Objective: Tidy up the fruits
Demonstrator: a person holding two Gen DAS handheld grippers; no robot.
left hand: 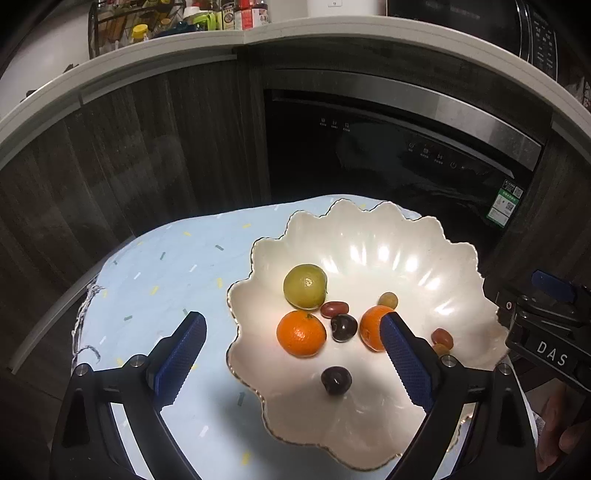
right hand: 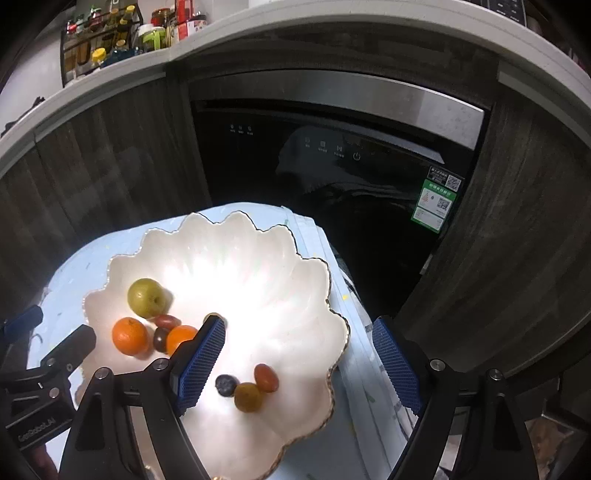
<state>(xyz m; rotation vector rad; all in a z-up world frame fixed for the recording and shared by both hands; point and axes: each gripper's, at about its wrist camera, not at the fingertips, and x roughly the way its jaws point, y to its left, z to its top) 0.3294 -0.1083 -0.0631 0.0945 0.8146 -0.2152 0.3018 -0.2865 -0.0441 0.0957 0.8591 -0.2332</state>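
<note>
A white scalloped bowl [left hand: 424,266] [right hand: 280,280] with a gold rim sits on a pale blue cloth [left hand: 166,280]. It holds a green fruit [left hand: 305,286] [right hand: 146,297], two oranges [left hand: 301,333] [left hand: 371,326] [right hand: 129,335], dark cherries [left hand: 336,380] [left hand: 344,327], red grape tomatoes [left hand: 334,308] [right hand: 266,377], a blueberry [right hand: 225,384] and a yellowish tomato [right hand: 248,397]. My left gripper [left hand: 291,350] is open and empty above the bowl's near left part. My right gripper [right hand: 299,354] is open and empty above the bowl's right part; it also shows in the left wrist view [left hand: 546,325].
The cloth-covered table ends just beyond the bowl. Behind it stand a black dishwasher front [left hand: 388,155] [right hand: 332,166] and dark wood cabinets [left hand: 129,155]. A counter above carries a rack of bottles [left hand: 177,22] [right hand: 110,37].
</note>
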